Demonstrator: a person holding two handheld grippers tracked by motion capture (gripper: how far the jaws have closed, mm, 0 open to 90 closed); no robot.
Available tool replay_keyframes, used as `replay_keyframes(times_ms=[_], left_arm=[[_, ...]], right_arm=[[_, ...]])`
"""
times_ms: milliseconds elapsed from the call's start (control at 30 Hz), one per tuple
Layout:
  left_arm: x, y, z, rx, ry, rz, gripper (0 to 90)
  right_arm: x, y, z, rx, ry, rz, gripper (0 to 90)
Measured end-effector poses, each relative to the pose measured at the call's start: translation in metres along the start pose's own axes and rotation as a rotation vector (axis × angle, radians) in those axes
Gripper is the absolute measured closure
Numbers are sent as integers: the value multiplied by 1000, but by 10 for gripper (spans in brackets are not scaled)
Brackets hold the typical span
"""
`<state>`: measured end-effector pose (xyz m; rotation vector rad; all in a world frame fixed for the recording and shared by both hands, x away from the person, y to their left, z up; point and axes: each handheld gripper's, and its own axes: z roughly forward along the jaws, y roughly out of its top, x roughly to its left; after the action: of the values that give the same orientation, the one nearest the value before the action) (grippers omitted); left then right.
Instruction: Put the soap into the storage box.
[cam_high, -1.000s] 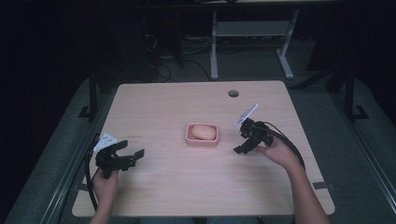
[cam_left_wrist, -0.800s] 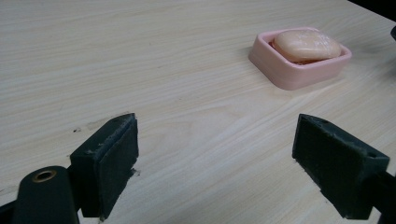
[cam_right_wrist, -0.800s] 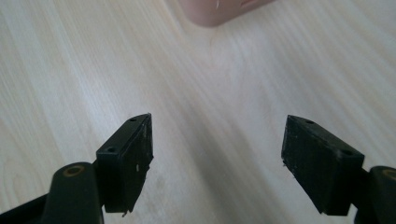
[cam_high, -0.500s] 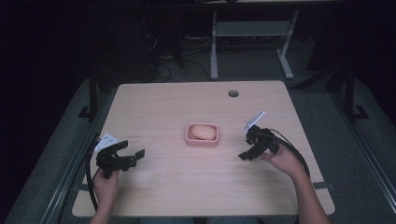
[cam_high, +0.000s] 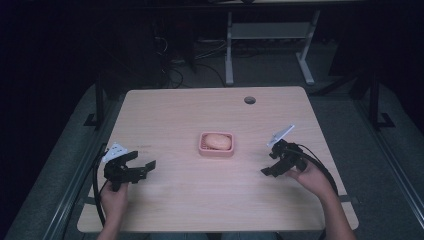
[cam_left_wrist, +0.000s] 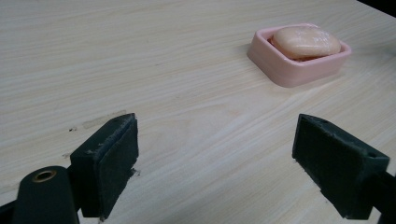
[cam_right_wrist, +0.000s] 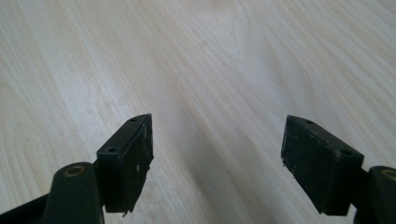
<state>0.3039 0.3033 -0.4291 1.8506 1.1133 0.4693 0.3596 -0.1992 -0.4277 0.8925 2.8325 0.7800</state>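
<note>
The left claw (cam_high: 141, 164) hangs at about eight o'clock over the pale wooden surface (cam_high: 190, 115), its jaws spread wide around bare wood, and the right claw (cam_high: 270, 163) at about four o'clock is just as wide with nothing between its jaws. Between them, near the middle, sits a pink dish (cam_high: 216, 150) with a pale bar of soap (cam_high: 217, 142) in it. A small round hole (cam_high: 249, 100) lies toward one o'clock near the far edge.

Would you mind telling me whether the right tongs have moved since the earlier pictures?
Yes. The right tongs have drawn back from the pink soap dish, toward the person's edge of the table and a little rightward. The dish itself has stayed put.
</note>
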Motion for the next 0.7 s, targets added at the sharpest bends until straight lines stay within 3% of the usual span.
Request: replay_keyframes(times_ms=[433, 700], left_arm=[[-1, 0, 1, 2, 0, 2, 142], [-2, 0, 1, 7, -3, 7, 142]], right_arm=[[2, -26, -1, -12, 1, 26, 246], [15, -39, -7, -36, -10, 21, 246]])
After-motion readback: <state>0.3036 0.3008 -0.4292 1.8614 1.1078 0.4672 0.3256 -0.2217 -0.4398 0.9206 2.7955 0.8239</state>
